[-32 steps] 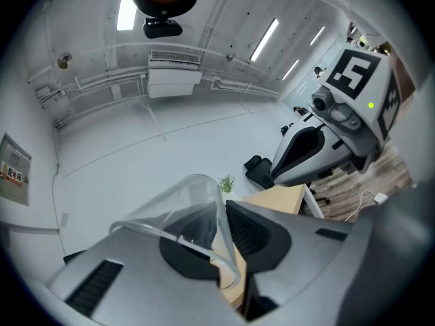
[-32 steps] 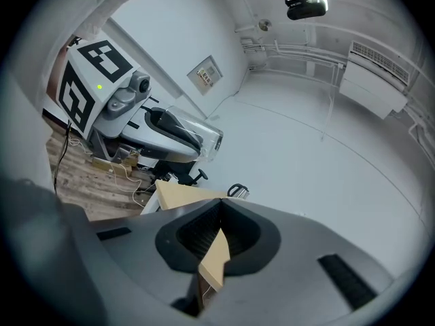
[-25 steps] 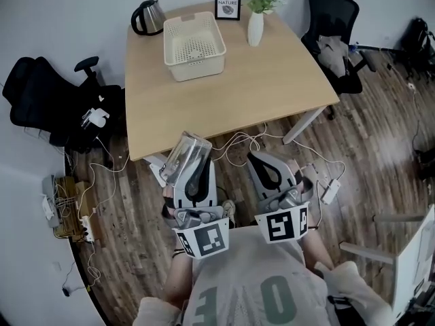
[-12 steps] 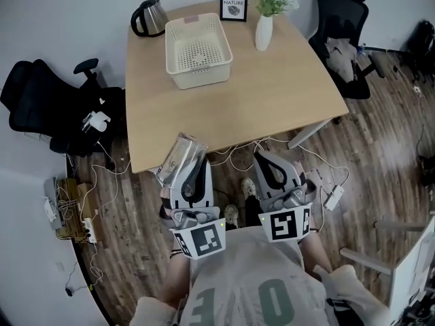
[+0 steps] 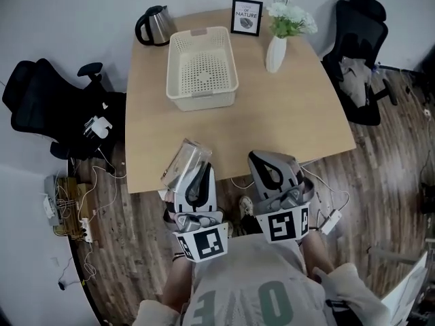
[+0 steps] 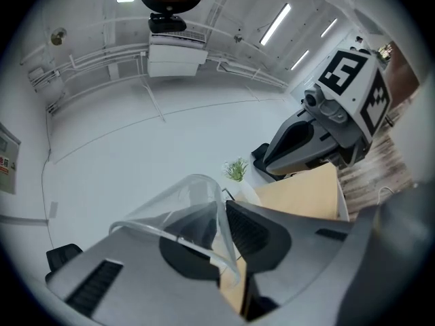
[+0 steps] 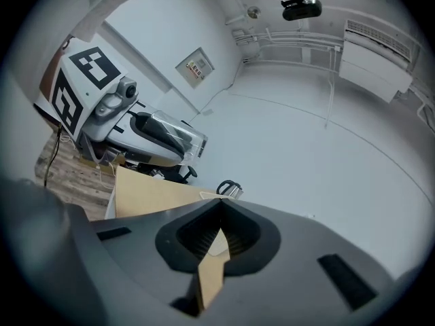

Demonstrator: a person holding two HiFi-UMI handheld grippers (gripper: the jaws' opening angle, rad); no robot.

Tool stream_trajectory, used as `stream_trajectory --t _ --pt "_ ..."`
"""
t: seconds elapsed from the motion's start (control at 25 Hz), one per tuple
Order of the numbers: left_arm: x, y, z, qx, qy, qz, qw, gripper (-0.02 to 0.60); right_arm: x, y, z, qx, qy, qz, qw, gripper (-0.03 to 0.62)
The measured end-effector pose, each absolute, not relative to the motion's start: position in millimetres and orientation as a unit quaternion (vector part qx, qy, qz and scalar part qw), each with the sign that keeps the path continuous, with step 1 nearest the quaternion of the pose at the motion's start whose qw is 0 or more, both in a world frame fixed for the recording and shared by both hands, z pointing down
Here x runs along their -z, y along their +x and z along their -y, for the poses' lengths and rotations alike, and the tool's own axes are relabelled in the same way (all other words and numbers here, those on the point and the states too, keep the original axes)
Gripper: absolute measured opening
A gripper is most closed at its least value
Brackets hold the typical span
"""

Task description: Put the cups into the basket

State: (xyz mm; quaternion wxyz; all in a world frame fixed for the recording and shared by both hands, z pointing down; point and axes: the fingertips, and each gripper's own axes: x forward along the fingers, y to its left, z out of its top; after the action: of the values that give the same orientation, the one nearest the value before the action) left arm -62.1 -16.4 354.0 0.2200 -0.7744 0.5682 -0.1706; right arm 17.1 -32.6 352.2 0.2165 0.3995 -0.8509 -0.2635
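Note:
A clear plastic cup [image 5: 182, 161] lies tilted in my left gripper [image 5: 195, 170], whose jaws are shut on its wall, just over the table's near edge. In the left gripper view the cup [image 6: 189, 208] sits between the dark fingers [image 6: 255, 233] with its rim toward the camera. My right gripper [image 5: 273, 160] hangs beside it, shut with nothing in it; its tips meet in the right gripper view [image 7: 219, 208]. The cream perforated basket [image 5: 202, 95] stands empty at the table's far left, well ahead of both grippers.
On the wooden table [image 5: 285, 121] stand a kettle [image 5: 155, 24], a picture frame [image 5: 247, 16] and a white vase of flowers [image 5: 276, 49] along the far edge. Black office chairs [image 5: 47, 111] [image 5: 360, 46] flank the table. Cables and a power strip [image 5: 75, 216] lie on the floor.
The table has drawn closer in the head view; both grippers now reach over its near edge. The left gripper keeps hold of the cup, the right stays shut.

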Motion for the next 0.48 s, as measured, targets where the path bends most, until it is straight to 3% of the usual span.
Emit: stream_trajectory --t 0.48 --pt "-360 -52 84 0.185 -0.739 -0.614 0.203 0.041 -365 31 107 0.259 0.359 0.875 0.197 -0.002"
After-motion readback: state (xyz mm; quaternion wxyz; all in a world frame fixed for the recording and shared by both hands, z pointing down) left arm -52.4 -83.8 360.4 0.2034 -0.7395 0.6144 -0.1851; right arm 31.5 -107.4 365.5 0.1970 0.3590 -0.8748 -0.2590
